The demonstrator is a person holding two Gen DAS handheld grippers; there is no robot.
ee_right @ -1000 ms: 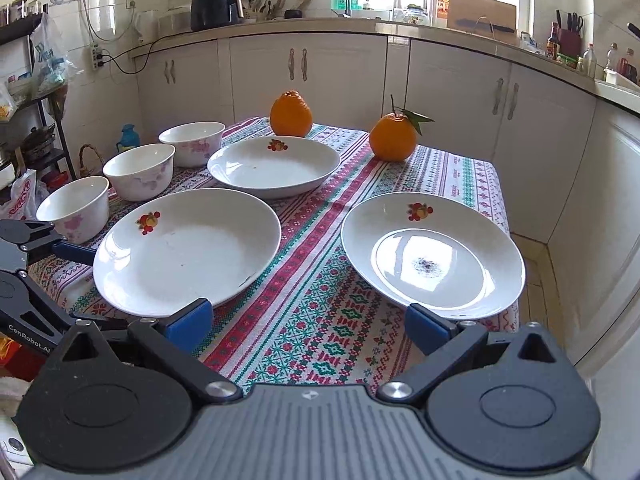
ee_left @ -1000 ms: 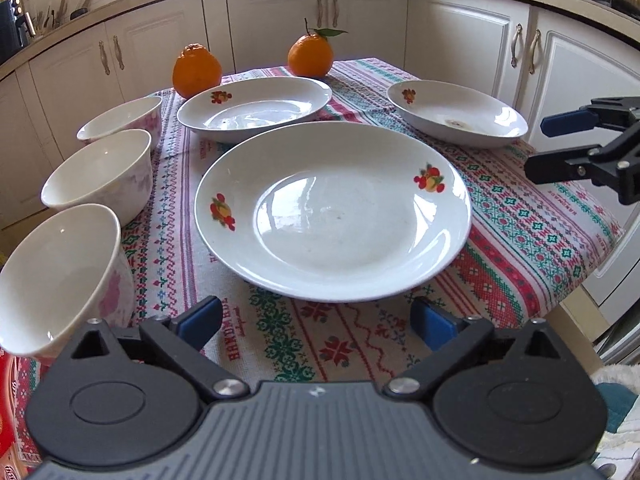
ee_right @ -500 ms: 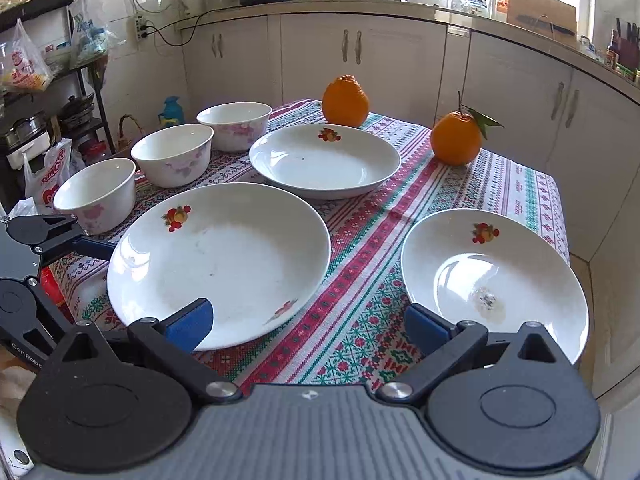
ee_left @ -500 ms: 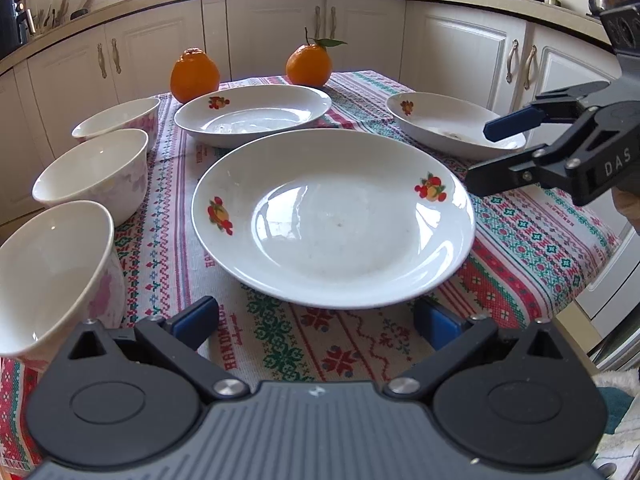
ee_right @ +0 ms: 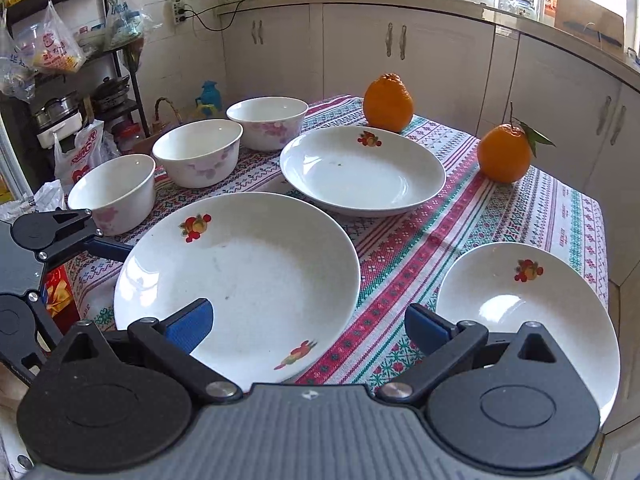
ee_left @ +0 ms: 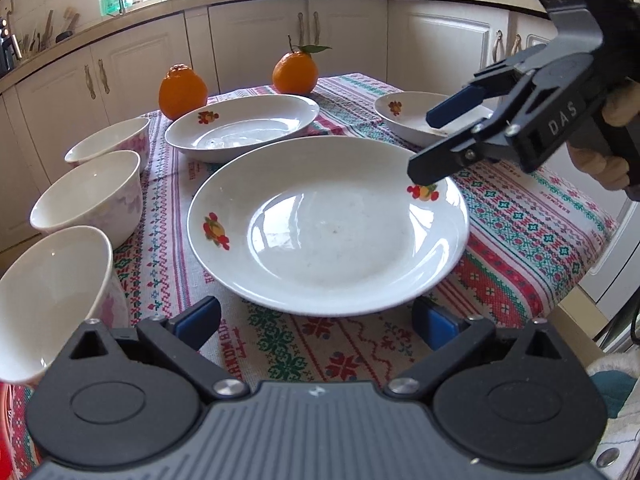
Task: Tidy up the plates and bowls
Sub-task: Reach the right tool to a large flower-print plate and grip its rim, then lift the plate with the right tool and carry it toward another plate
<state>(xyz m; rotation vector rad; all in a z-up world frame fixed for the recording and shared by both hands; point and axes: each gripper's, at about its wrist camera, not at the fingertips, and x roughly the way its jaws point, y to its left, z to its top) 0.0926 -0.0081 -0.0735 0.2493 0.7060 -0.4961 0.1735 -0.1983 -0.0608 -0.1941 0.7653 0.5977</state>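
A large white plate (ee_left: 328, 224) with fruit prints lies at the table's near middle; it also shows in the right wrist view (ee_right: 240, 280). A medium deep plate (ee_left: 242, 126) lies behind it and a small plate (ee_right: 528, 312) to the right. Three white bowls (ee_right: 198, 152) stand in a row on the left. My left gripper (ee_left: 316, 322) is open and empty at the large plate's near rim. My right gripper (ee_right: 308, 326) is open and empty above the large plate's right rim; it shows in the left wrist view (ee_left: 436, 140).
Two oranges (ee_right: 388, 102) (ee_right: 504, 154) stand at the far end of the patterned tablecloth (ee_right: 420, 240). White kitchen cabinets (ee_left: 280, 48) run behind the table. A shelf with bags and pots (ee_right: 60, 60) stands to the left.
My right gripper has moved left, from over the small plate to over the large plate's right rim. My left gripper has stayed by the near rim.
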